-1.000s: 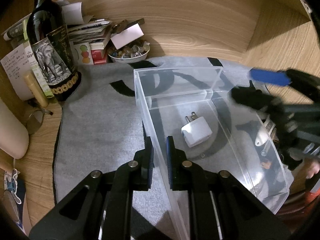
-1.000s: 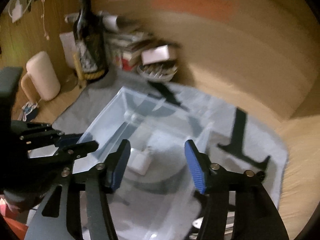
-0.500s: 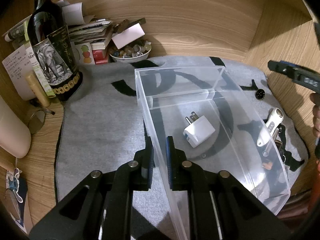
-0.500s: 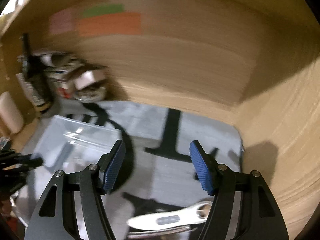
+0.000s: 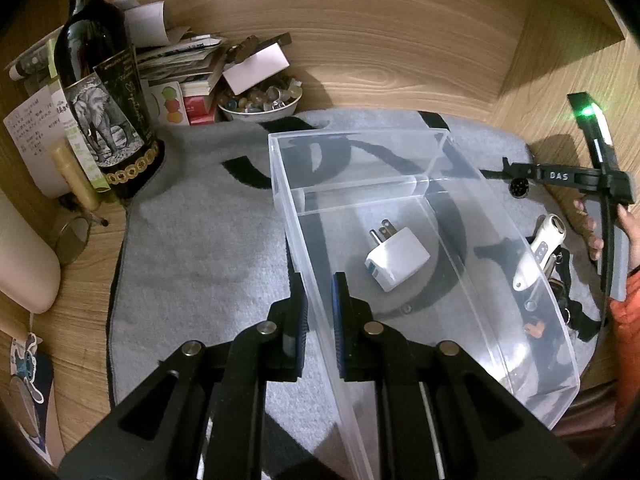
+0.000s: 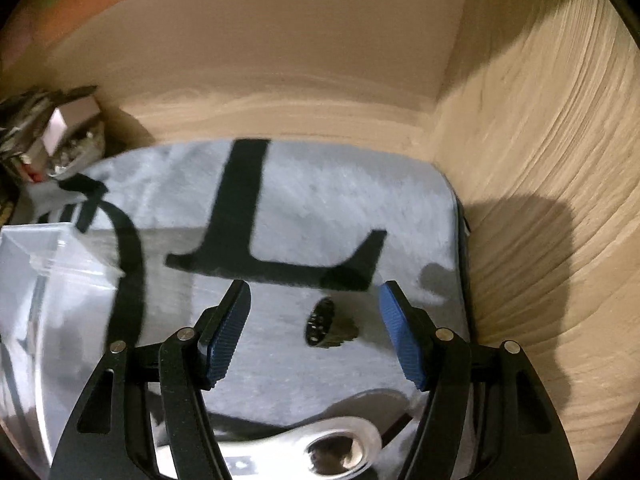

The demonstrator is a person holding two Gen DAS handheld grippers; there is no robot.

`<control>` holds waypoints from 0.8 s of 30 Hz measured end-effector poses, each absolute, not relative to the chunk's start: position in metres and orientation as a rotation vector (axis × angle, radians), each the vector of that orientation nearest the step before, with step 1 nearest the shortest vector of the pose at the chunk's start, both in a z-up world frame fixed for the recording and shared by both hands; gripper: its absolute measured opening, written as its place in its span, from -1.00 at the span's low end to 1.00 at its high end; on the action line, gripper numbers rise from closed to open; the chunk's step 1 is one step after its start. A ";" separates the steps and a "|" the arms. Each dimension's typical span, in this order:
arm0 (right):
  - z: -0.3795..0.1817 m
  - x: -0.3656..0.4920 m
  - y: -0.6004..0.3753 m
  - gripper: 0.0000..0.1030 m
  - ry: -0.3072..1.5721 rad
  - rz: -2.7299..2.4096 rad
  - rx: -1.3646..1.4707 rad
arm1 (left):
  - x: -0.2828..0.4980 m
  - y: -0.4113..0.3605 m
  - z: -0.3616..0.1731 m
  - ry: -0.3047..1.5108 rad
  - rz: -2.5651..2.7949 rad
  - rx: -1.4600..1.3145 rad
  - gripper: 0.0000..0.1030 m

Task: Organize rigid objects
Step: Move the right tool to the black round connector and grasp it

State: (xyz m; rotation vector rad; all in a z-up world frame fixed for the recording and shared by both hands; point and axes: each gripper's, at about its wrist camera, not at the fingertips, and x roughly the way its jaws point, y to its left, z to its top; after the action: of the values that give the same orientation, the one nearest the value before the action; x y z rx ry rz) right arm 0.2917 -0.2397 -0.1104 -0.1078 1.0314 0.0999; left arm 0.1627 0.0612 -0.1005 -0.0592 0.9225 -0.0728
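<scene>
My left gripper (image 5: 319,296) is shut on the left wall of a clear plastic bin (image 5: 532,292) standing on a grey mat (image 5: 200,240). A white plug adapter (image 5: 396,258) lies inside the bin. My right gripper (image 6: 316,332) is open and empty, low over the mat, with a small dark round connector (image 6: 326,324) lying between its fingers; the connector also shows in the left wrist view (image 5: 519,189). A white key fob (image 6: 320,452) lies just below the right gripper, right of the bin (image 6: 36,280); the fob also shows in the left wrist view (image 5: 540,248).
A dark wine bottle (image 5: 104,92), stacked papers (image 5: 180,60) and a bowl of small stones (image 5: 260,100) stand at the back left. Wooden walls (image 6: 540,160) close the back and right. Keys (image 5: 560,296) lie under the fob.
My right gripper swung away from over the bin to the right and came down over the connector on the mat. The left gripper kept its hold on the bin wall.
</scene>
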 end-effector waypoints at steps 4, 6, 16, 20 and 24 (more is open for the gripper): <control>-0.130 0.301 -0.243 0.23 1.107 0.108 -0.081 | 0.163 0.061 -0.100 0.923 -0.072 -0.061 -0.77; -0.137 0.302 -0.244 0.09 1.132 0.119 -0.072 | 0.163 0.061 -0.100 0.923 -0.072 -0.060 -0.77; -0.134 0.284 -0.244 -0.37 1.113 0.140 -0.060 | 0.163 0.061 -0.100 0.923 -0.074 -0.060 -0.77; -0.121 0.272 -0.238 -0.37 1.076 0.168 -0.059 | 0.163 0.061 -0.100 0.923 -0.073 -0.060 -0.77; -0.095 0.260 -0.226 -0.37 1.019 0.207 -0.080 | 0.163 0.061 -0.100 0.923 -0.073 -0.059 -0.77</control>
State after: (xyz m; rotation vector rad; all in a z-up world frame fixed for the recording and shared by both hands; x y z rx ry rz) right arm 0.2602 -0.2261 -0.0955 -0.0802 1.0186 0.2069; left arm 0.1626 0.0610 -0.1004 -0.0594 0.9230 -0.0732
